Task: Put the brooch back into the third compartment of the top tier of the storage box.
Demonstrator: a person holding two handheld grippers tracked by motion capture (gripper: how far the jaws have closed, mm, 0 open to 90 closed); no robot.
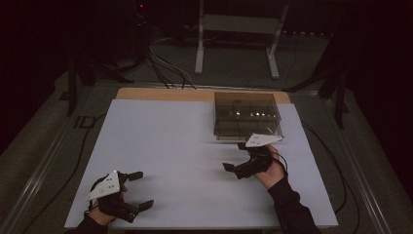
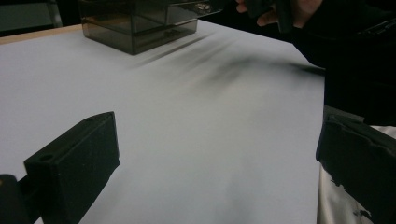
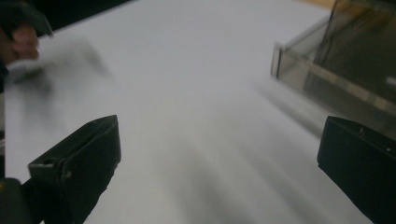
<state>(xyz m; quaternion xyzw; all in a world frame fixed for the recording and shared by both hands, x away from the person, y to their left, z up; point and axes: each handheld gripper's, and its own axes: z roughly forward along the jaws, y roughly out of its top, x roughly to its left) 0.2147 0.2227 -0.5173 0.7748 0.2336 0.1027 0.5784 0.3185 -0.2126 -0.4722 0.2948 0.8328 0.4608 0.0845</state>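
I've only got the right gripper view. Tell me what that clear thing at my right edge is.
Observer: From the high view it is a smoky clear box with compartments inside, at the far right of the white table.
Operator: Give me my right tool's position against it.
Observer: The right tool sits just in front of the box's near edge, open and empty.
Operator: Now report the left tool.
Observer: The left tool is near the table's front left corner, jaws wide apart, holding nothing.
Operator: Say what lies between them.
Observer: Bare white table.
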